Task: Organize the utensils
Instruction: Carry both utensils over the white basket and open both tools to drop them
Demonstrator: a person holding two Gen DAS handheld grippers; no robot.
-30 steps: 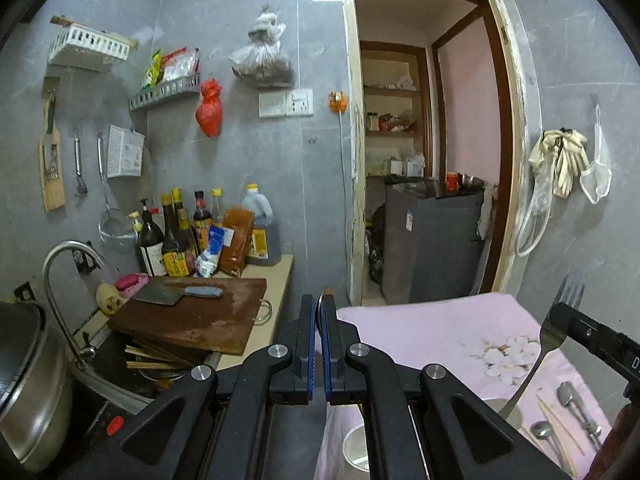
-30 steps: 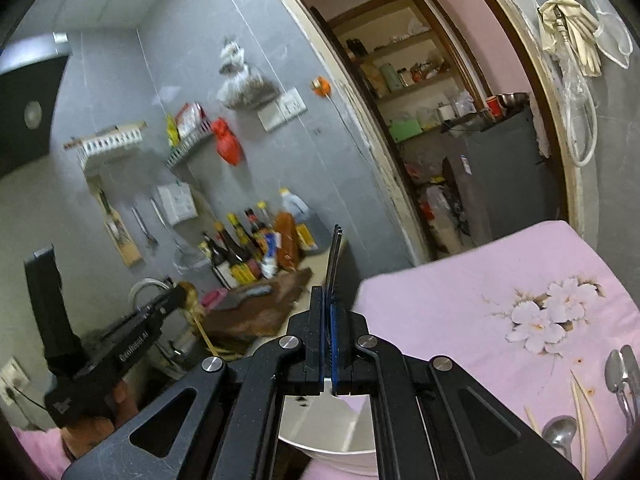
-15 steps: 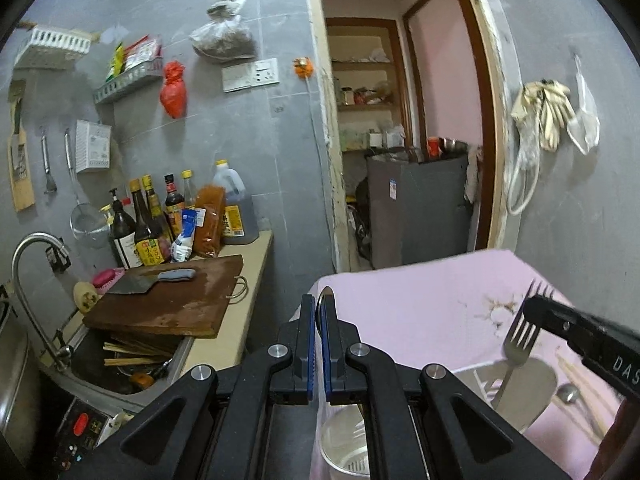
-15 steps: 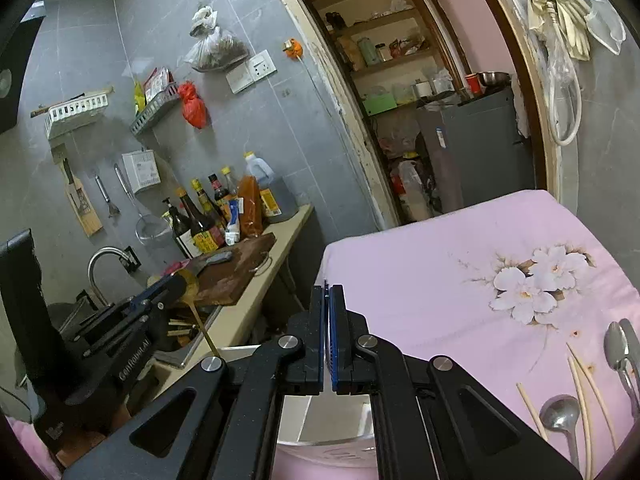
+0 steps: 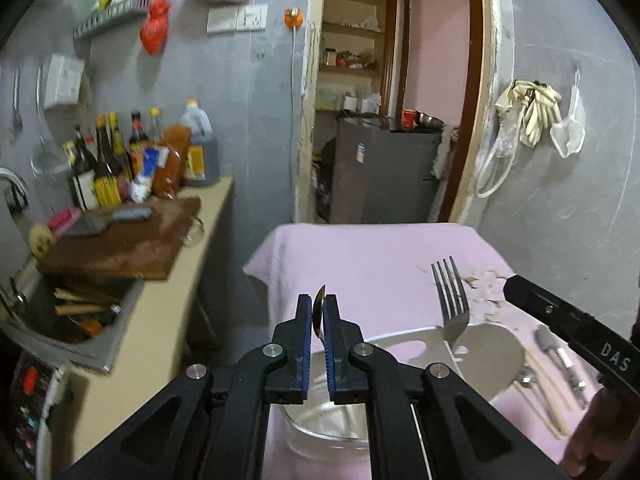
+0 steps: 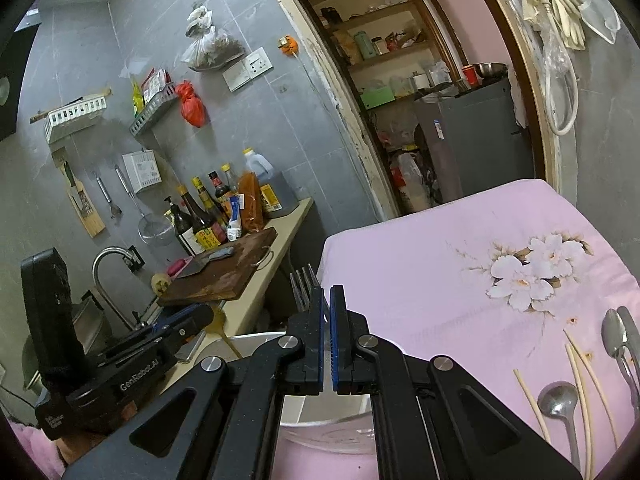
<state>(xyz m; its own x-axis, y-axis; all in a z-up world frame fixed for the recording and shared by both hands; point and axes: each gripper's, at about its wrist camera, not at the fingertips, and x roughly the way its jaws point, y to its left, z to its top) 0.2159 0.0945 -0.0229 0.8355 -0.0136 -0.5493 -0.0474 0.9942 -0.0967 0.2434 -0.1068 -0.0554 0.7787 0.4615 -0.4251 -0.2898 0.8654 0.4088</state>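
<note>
My left gripper (image 5: 319, 312) is shut on a spoon (image 5: 319, 307) seen edge-on between the blue pads, and its jaws are starting to open. In the right wrist view the spoon's yellowish handle (image 6: 224, 330) hangs from the left gripper (image 6: 200, 316) toward a pale-rimmed bowl (image 6: 256, 337). My right gripper (image 6: 326, 300) hovers over that bowl (image 5: 400, 339) with its pads almost together. A fork (image 6: 305, 286) stands tines-up just left of its left finger. From the left wrist view the fork (image 5: 450, 300) is apart from the right gripper's tip.
Loose spoons (image 6: 558, 400) and chopsticks (image 6: 580, 372) lie on the pink flowered cloth (image 6: 440, 248) at the right. To the left are a counter with a cutting board (image 6: 228, 276), bottles (image 6: 208, 216) and a sink tap (image 6: 108, 260). A doorway with a grey cabinet (image 6: 472, 136) is behind.
Both grippers have sunk toward the bowl and tipped downward. The fork, earlier edge-on between the right pads, now shows its tines beside the left finger.
</note>
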